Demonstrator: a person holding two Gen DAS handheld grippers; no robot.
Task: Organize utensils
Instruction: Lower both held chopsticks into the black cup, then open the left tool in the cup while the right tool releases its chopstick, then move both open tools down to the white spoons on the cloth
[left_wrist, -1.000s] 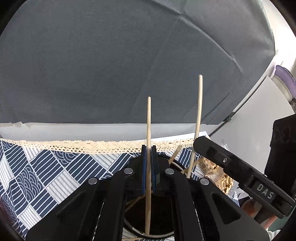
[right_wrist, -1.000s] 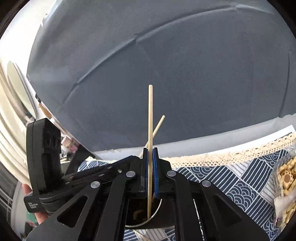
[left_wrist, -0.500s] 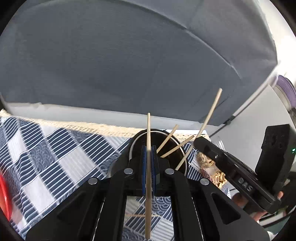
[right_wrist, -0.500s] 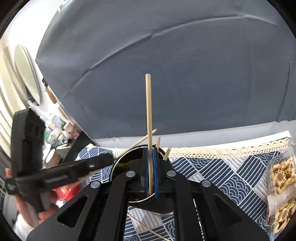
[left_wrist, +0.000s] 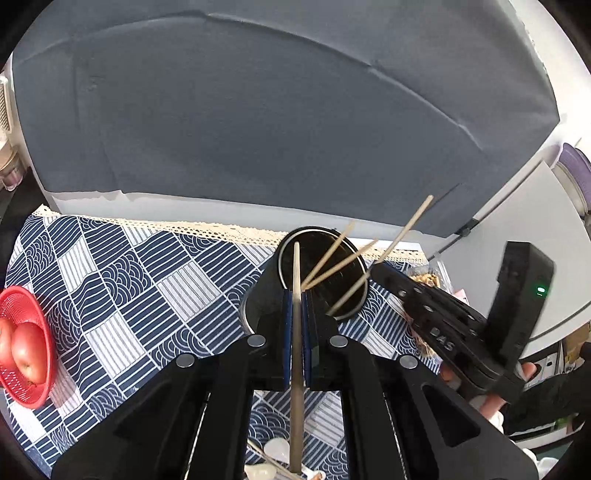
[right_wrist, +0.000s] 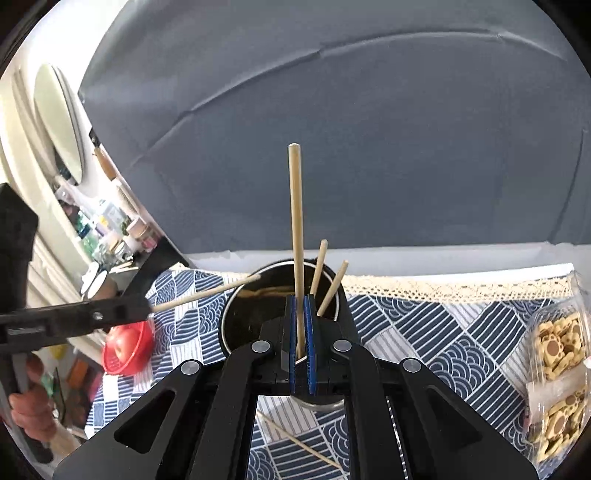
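Note:
A dark metal cup (left_wrist: 325, 254) (right_wrist: 258, 291) stands on the blue patterned tablecloth with two chopsticks (right_wrist: 325, 284) leaning inside. My left gripper (left_wrist: 295, 306) is shut on a wooden chopstick (left_wrist: 296, 332), its tip over the cup's mouth. My right gripper (right_wrist: 301, 317) is shut on another chopstick (right_wrist: 296, 221) that stands upright over the cup. In the left wrist view the right gripper (left_wrist: 436, 325) shows beside the cup with its chopstick (left_wrist: 388, 251). In the right wrist view the left gripper (right_wrist: 110, 310) comes in from the left.
A red basket (left_wrist: 33, 391) (right_wrist: 129, 354) with apples sits at the left on the cloth (left_wrist: 110, 288). A clear pack of biscuits (right_wrist: 557, 354) lies at the right. A loose chopstick (right_wrist: 295, 439) and white spoons (left_wrist: 273, 461) lie near the front. A grey backdrop stands behind.
Both grippers have pulled back and up from the cup, which now shows whole ahead. The red basket has come into view. Each gripper still holds its chopstick.

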